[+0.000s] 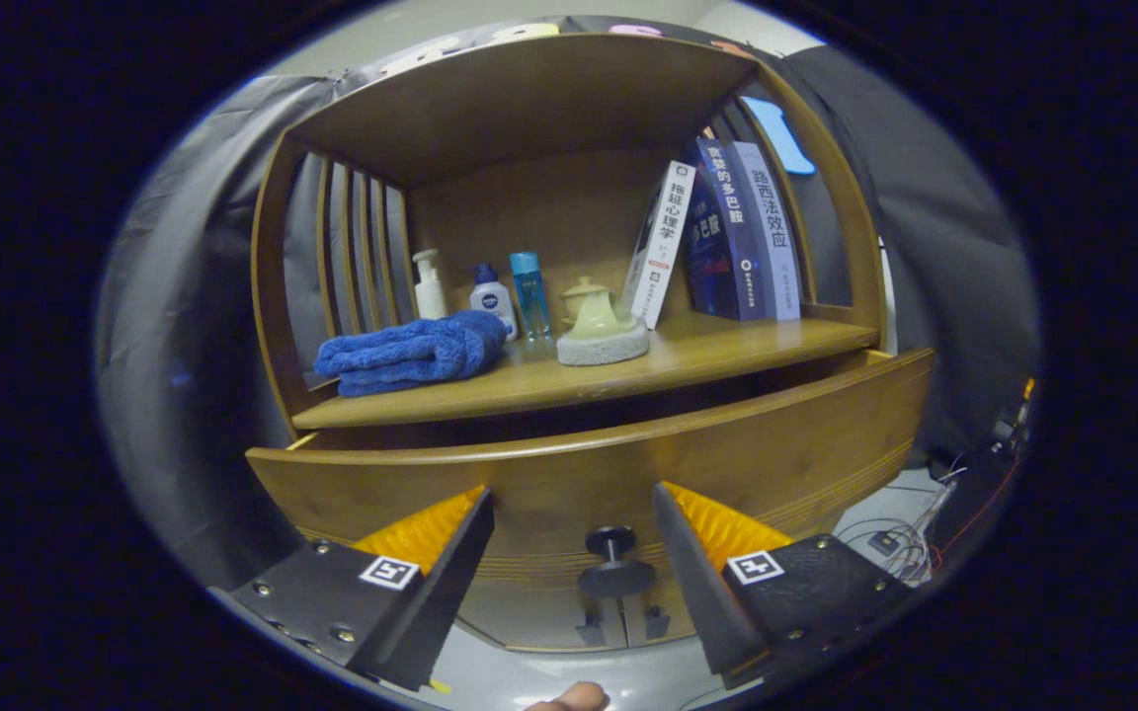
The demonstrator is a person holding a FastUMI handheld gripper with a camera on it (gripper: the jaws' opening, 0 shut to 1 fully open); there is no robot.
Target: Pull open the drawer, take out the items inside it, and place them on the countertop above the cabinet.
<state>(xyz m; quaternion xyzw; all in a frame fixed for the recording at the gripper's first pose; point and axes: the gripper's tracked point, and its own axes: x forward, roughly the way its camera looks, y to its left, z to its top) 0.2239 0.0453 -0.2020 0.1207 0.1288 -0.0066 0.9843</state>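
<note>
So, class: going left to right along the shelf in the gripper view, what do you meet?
Blue towel → pump bottle → white bottle → blue bottle → teapot → books. The open gripper flanks the drawer knob.

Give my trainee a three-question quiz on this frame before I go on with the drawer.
1. True or false: the gripper is shut on the drawer knob.
2. What lies leftmost on the countertop: A) blue towel, B) books, C) teapot?
3. How far out is the drawer?

Key:
1. False; the fingers stand open, with the knob between them.
2. A.
3. Slightly out; a dark gap shows under the countertop, and its contents are hidden.
</note>
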